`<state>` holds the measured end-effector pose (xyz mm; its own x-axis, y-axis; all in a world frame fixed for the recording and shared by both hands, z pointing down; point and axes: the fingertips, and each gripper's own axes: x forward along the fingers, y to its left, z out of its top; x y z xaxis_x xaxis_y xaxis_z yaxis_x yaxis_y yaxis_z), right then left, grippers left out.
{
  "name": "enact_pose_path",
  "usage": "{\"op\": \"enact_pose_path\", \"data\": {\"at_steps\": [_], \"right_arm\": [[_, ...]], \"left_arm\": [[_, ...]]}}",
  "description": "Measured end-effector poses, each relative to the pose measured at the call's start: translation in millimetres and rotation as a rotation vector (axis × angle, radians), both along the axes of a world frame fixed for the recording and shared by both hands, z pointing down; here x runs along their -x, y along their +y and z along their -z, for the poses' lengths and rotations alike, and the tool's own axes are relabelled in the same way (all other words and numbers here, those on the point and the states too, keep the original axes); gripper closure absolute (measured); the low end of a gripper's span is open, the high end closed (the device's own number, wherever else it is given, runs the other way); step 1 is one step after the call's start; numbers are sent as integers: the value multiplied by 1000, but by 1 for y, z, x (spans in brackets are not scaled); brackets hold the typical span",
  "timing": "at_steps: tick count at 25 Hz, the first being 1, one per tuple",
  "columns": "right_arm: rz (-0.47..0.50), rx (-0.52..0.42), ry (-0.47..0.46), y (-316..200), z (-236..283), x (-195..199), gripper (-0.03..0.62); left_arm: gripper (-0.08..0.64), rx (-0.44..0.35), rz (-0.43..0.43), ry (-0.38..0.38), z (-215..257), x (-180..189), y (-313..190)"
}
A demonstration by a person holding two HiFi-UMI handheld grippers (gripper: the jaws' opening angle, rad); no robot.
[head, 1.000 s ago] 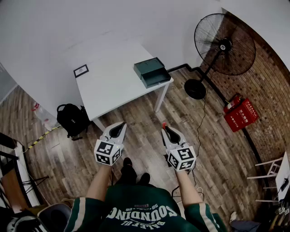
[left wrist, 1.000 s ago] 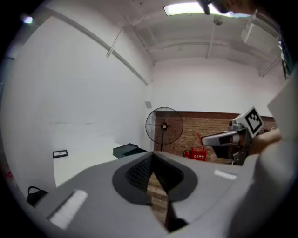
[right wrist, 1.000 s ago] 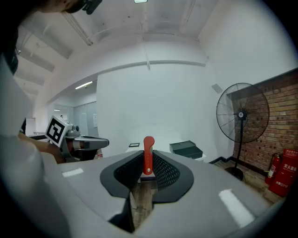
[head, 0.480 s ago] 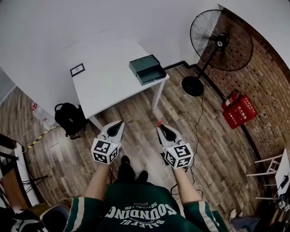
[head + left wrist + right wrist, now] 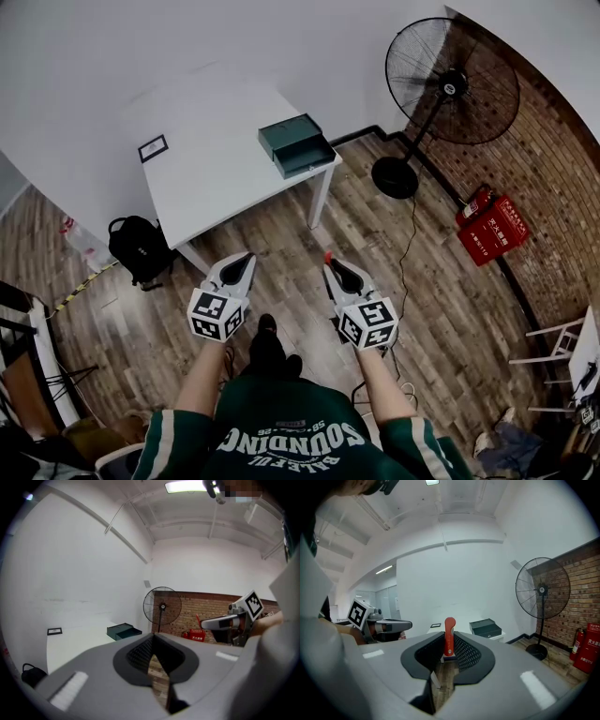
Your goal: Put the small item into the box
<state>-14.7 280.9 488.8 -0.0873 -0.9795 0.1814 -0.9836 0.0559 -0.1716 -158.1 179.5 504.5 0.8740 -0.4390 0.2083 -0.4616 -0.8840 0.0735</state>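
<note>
A dark green box (image 5: 298, 145) with its lid open stands at the right end of a white table (image 5: 216, 178); it also shows far off as the box (image 5: 123, 631) and the box (image 5: 486, 627). My right gripper (image 5: 328, 260) is held over the wooden floor, well short of the table. It is shut on a small red item (image 5: 449, 637) that sticks up past the tips. My left gripper (image 5: 246, 256) hangs beside it at the same height, shut with nothing in it. In its own view the left gripper (image 5: 153, 641) points toward the table.
A small black-framed card (image 5: 152, 148) lies at the table's left end. A standing fan (image 5: 441, 89) is at the right by the brick wall, with a red fire-extinguisher box (image 5: 492, 230) nearby. A black backpack (image 5: 139, 248) sits on the floor left of the table.
In the head view the table, box and fan have drifted slightly left and up. Both grippers keep their pose, and the right one still holds the red item.
</note>
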Motion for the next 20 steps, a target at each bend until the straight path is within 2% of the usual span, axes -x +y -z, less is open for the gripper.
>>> {"op": "enact_pose_path", "data": {"at_steps": [8,20], "right_arm": [[0,23,-1,-29,-9,-24,535],[-19,57,30,-124,-9,-83,535]], "left_arm": [[509,13,-23,-3,-6,-34,-27],[509,42,-80,5,-13,-111,-123]]}}
